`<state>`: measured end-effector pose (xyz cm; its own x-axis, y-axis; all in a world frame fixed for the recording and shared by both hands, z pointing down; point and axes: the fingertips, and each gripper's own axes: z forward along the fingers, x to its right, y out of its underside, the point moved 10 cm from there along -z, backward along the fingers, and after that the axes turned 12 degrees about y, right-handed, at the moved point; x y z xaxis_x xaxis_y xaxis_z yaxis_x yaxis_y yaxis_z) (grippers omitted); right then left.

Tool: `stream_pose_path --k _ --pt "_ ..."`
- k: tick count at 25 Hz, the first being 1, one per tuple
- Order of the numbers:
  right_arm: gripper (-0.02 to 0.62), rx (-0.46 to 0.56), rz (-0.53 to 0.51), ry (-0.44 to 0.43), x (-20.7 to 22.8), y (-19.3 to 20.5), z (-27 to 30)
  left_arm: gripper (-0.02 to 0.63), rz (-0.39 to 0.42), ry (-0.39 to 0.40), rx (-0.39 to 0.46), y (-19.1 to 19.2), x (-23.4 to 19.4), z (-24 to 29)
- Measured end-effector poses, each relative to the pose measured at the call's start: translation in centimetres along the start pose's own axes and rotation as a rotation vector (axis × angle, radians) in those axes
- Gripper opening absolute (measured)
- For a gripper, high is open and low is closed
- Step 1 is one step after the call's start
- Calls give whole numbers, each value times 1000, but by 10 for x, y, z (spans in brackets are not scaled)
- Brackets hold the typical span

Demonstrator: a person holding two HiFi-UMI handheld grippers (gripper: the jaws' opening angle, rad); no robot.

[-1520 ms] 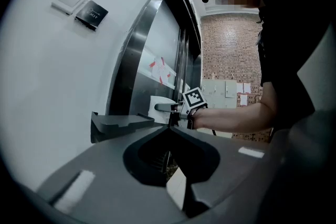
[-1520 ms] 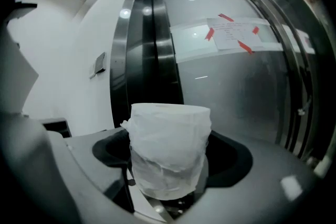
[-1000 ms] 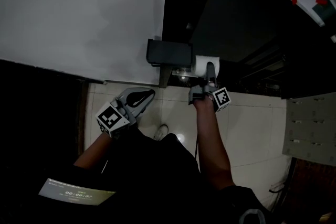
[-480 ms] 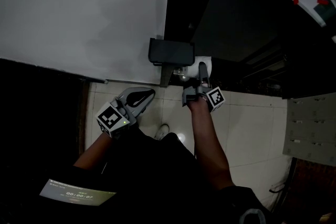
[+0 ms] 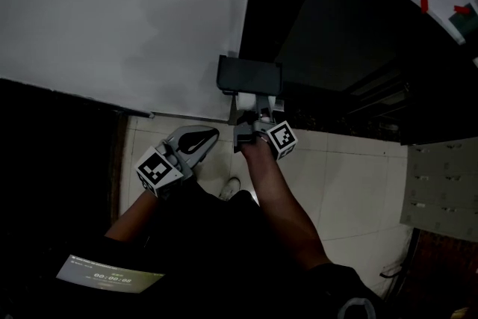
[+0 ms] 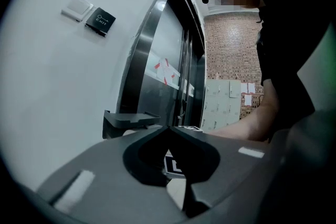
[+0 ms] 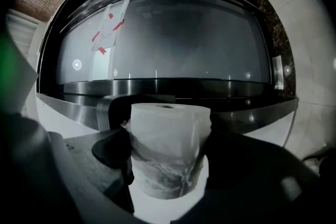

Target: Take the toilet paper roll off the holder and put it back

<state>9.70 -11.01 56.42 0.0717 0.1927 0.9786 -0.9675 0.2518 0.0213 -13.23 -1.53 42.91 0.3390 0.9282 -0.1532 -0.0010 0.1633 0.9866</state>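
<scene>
Roll position: the toilet paper roll (image 7: 168, 118) sits squarely between the two jaws of the right hand-held gripper (image 7: 167, 140). Its flat end with the core hole faces up in the right gripper view. In the head view the roll is a pale patch directly under the dark holder (image 5: 250, 75), which is fixed at the edge of the white wall (image 5: 112, 33). Whether the roll touches the holder cannot be determined.

Right hand-held gripper: the jaws stand wide apart and are clamped on the roll's sides. The paper is creased and pinched in where they press.

Left hand-held gripper (image 6: 169, 128): the jaws are closed tip to tip with nothing between them. It is held low, near the person's body and over the tiled floor (image 5: 351, 183), well apart from the holder.

Change from one second ago: the right hand-held gripper and the roll were to the right of the holder. They have since moved left and now sit below it. The grip on the roll is unchanged. The left hand-held gripper has kept its place.
</scene>
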Motion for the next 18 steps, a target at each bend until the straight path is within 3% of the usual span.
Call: stream_pose_path --k 7,18 --pt "420 1 -23 -8 1 38 8 3 -18 -16 -3 -1 -1 -8" --pt "430 -65 -22 -41 3 36 1 3 2 -2 -1 2 -4 -6"
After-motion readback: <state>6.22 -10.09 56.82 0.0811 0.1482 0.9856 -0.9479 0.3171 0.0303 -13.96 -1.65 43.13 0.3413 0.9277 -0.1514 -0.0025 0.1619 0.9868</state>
